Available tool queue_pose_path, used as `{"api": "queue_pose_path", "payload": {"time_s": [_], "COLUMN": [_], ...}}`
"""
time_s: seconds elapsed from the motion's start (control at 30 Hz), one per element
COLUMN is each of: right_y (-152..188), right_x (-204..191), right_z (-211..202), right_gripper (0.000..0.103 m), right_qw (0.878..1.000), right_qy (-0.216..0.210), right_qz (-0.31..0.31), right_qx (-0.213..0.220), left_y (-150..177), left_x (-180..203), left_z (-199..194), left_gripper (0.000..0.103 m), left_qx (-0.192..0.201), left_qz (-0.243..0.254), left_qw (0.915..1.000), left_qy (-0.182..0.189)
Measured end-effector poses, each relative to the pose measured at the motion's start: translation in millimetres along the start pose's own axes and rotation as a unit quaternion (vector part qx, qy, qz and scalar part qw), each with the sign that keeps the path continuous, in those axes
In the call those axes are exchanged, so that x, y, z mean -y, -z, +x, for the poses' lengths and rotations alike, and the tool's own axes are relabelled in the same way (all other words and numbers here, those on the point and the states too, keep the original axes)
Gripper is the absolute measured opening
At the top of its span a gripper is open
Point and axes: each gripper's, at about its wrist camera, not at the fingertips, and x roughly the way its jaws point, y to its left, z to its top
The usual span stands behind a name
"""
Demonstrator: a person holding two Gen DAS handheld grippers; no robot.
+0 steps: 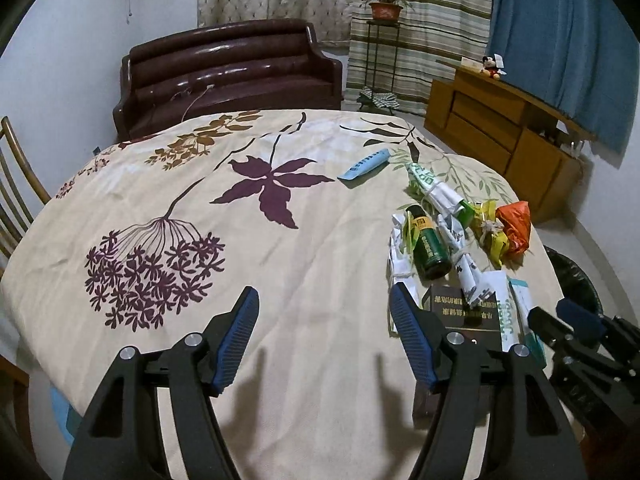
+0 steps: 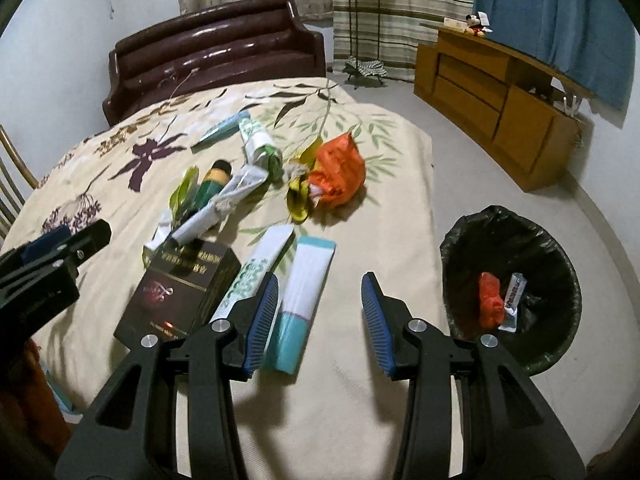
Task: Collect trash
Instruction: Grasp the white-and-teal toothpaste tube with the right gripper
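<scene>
Right wrist view: right gripper (image 2: 320, 320) hangs over the near edge of the table (image 2: 360, 420), jaws apart, nothing between them; the white-and-teal tube (image 2: 304, 300) lies on the cloth just beneath.
Left gripper: left gripper (image 1: 324, 336) also spread and empty, over bare cloth left of the litter (its shadow falls on the floral print).
Bin: round bin (image 2: 552, 344) on the floor right of the table, lined with a black glossy bag.
Done so far: two pieces lie inside, an orange scrap (image 2: 491, 300) and a small white wrapper (image 2: 514, 294).
Left to do: most of it, by my reckoning. On the cloth remain the dark carton (image 2: 176, 284), a green-printed flat tube (image 2: 256, 268), a green bottle (image 2: 212, 188), twisted white paper wrappers (image 2: 224, 208), a crumpled orange bag (image 2: 340, 172), yellow foil (image 2: 300, 196) and a pale blue flat pack (image 2: 220, 128) at the far side.
Materials: carton rigid, boxy, sharp-edged; tubes soft plastic, flattened; bottle hard and cylindrical, lying on its side; orange bag thin crinkled film; papers knotted and limp.
Cloth: cream fabric, leaf pattern, slightly wrinkled.
</scene>
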Motion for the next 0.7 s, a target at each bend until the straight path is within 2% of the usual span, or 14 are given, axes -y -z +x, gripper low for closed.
{"api": "queue_pose_path", "payload": {"time_s": [0.17, 0.23, 0.3, 0.33, 0.7], "right_y": [7, 10, 11, 11, 19], "right_x": [-6, -7, -8, -8, 10], "right_z": [7, 9, 8, 7, -8], "right_gripper": [0.042, 0.037, 0.019, 0.018, 0.016], "right_qw": [1.0, 1.0, 1.0, 1.0, 1.0], "right_qy": [0.0, 0.004, 0.011, 0.008, 0.017], "right_qz": [-0.008, -0.01, -0.018, -0.018, -0.011], "right_qx": [-0.015, -0.014, -0.011, -0.011, 0.002], "left_y": [5, 6, 8, 8, 17], "left_x": [4, 6, 9, 10, 33], "left_z": [-2, -3, -4, -5, -15], "left_gripper": [0.066, 0.066, 0.067, 0.068, 0.07], "left_qx": [-0.004, -0.004, -0.002, -0.002, 0.004], "left_qz": [0.001, 0.004, 0.006, 0.007, 0.022], "left_qw": [1.0, 0.9999, 0.9999, 0.9999, 0.9994], "left_qy": [0.006, 0.009, 0.01, 0.01, 0.027]}}
